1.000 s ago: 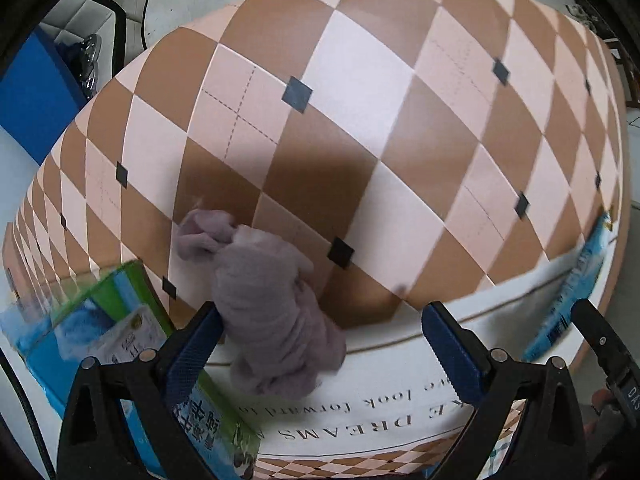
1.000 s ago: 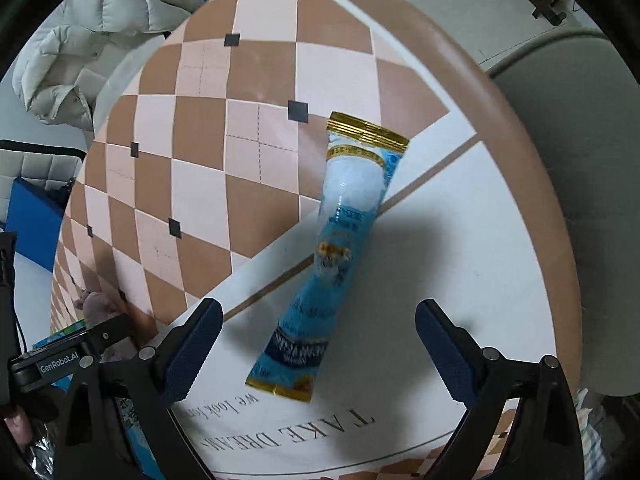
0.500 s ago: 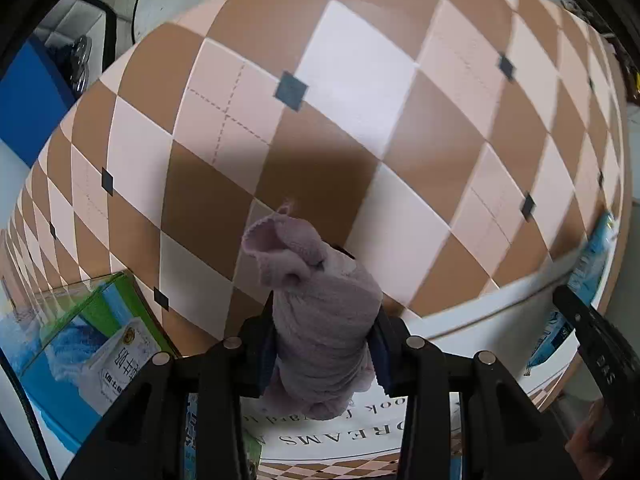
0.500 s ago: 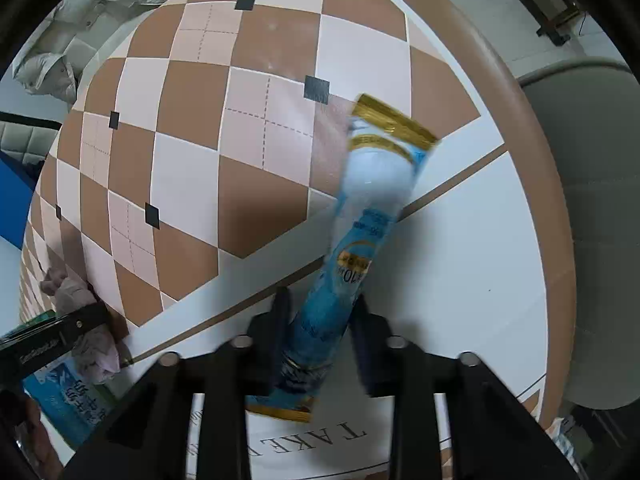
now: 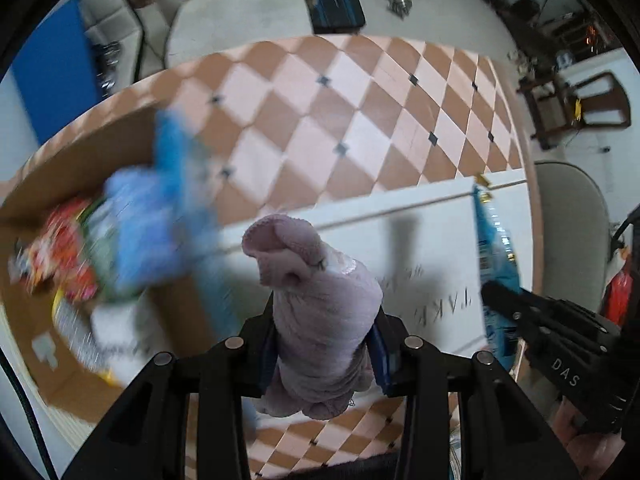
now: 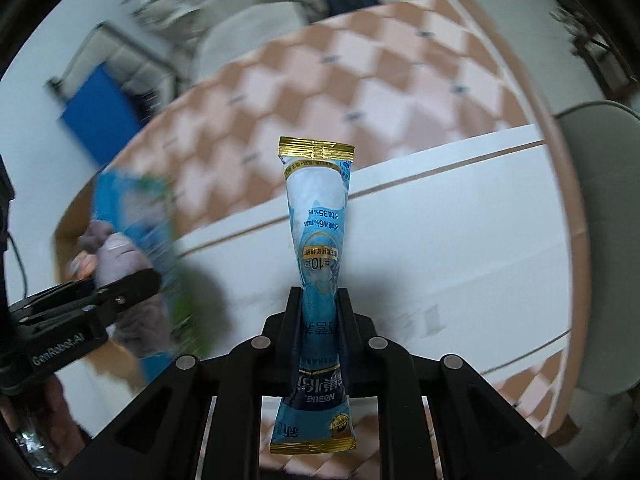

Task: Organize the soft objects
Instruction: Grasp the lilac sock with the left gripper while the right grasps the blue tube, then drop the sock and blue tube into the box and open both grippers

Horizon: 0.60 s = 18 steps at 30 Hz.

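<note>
My left gripper (image 5: 325, 322) is shut on a crumpled mauve cloth (image 5: 316, 300) and holds it above the checkered tablecloth (image 5: 360, 128). The cloth also shows in the right wrist view (image 6: 116, 256), at the left. My right gripper (image 6: 319, 304) is shut on a long blue sachet with gold ends (image 6: 318, 216), held up off the table. The sachet also shows at the right of the left wrist view (image 5: 494, 264).
A cardboard box (image 5: 52, 184) at the left holds blurred blue, green and red packets (image 5: 132, 232). A grey chair (image 5: 568, 232) stands at the table's right edge, another chair (image 5: 236, 20) at the far side. A wooden chair (image 5: 580, 108) stands beyond.
Both grippers closed on their objects and lifted them off the table. The view has swung so the cardboard box at the left has come into sight.
</note>
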Each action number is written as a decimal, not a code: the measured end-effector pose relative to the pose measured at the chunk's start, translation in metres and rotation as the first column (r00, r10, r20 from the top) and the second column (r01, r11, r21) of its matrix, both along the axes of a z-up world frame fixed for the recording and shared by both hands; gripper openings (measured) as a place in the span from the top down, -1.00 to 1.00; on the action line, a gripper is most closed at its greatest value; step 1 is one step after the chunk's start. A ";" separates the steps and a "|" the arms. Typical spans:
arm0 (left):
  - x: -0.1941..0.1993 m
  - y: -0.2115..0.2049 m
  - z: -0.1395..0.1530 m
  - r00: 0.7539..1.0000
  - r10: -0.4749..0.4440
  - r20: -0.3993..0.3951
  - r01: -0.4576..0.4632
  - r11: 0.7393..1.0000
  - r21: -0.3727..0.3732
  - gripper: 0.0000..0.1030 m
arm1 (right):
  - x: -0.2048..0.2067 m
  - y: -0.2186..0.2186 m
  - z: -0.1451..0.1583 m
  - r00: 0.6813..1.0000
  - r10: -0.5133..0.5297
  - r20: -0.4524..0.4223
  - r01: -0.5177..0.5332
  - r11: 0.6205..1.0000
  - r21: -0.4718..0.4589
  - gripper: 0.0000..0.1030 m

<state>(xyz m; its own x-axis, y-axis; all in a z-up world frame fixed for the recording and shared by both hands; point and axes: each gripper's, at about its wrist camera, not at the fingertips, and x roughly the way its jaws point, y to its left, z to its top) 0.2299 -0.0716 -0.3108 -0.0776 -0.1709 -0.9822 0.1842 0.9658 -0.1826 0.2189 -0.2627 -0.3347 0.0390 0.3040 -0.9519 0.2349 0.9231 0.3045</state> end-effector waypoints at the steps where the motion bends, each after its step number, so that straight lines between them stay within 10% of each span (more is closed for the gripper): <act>1: -0.011 0.019 0.009 1.000 0.023 0.009 -0.023 1.000 -0.009 0.32 | -0.006 0.011 0.006 1.000 0.012 0.007 -0.012 1.000 0.016 0.68; 9: -0.019 0.155 0.050 0.978 0.191 0.085 -0.196 0.979 0.050 0.32 | -0.035 0.132 0.061 0.990 0.091 0.108 -0.100 0.991 0.085 0.68; 18: -0.013 0.269 0.024 0.936 0.346 0.067 -0.351 0.929 0.117 0.32 | -0.020 0.215 0.029 0.995 0.046 0.093 -0.047 0.999 0.010 0.68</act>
